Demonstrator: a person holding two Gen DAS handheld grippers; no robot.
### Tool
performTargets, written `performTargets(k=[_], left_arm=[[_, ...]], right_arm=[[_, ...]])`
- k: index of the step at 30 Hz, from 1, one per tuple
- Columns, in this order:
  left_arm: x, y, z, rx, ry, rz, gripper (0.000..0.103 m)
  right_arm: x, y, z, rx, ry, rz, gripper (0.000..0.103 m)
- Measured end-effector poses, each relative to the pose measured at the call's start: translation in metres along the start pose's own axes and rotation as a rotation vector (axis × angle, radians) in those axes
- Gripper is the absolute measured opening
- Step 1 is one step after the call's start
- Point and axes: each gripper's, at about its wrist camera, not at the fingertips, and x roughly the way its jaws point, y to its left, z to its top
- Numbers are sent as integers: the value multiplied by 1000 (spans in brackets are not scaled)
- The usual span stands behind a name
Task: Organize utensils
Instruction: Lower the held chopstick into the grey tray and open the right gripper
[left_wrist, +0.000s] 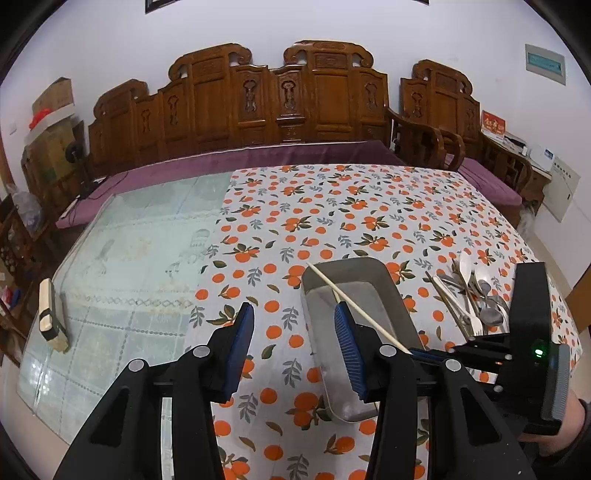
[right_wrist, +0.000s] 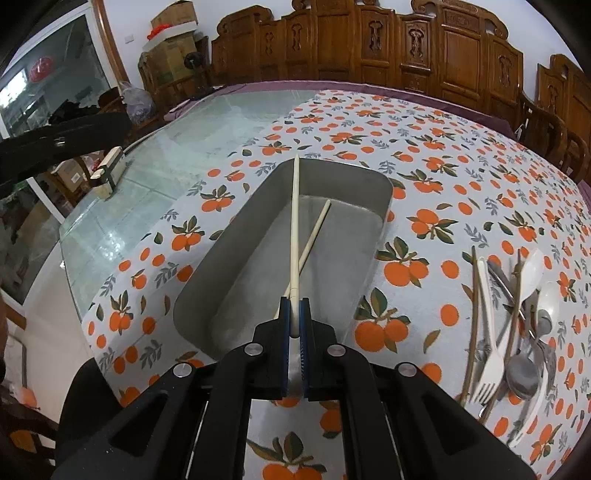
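Note:
A grey metal tray (right_wrist: 373, 225) sits on the orange-print tablecloth; it also shows in the left wrist view (left_wrist: 397, 295). My right gripper (right_wrist: 294, 314) is shut on a pale chopstick (right_wrist: 294, 221) and holds it over the tray, tip toward the far rim. A second chopstick (right_wrist: 317, 229) lies in the tray beneath it. A pile of utensils (right_wrist: 517, 317), white plastic fork and spoons, metal spoons and brown chopsticks, lies right of the tray, and shows in the left wrist view (left_wrist: 476, 299). My left gripper (left_wrist: 293, 343) is open and empty at the tray's left edge.
A wooden block (left_wrist: 53, 317) lies on the glass tabletop at the left, also in the right wrist view (right_wrist: 109, 171). A carved wooden bench with a purple cushion (left_wrist: 258, 155) runs behind the table. Boxes stand at the far left.

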Motion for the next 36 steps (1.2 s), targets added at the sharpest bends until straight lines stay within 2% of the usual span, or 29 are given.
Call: performTargets(k=[10, 12, 23, 33, 35, 36], left_arm=[[3, -2, -4, 11, 10, 2, 43], [3, -2, -4, 10, 12, 2, 43], [5, 0, -5, 7, 15, 5, 43], [6, 1, -6, 5, 16, 9, 43], [6, 1, -6, 6, 12, 9, 43], [6, 2, -6, 5, 12, 9, 43]], right_arm=[[8, -6, 2, 15, 17, 7, 6], [6, -6, -1, 26, 21, 30, 6], [-7, 3, -12, 28, 40, 22, 6], [0, -1, -3, 40, -8, 75, 8], [-2, -2, -5, 21, -12, 75, 17], [-4, -3, -6, 19, -16, 79, 34]])
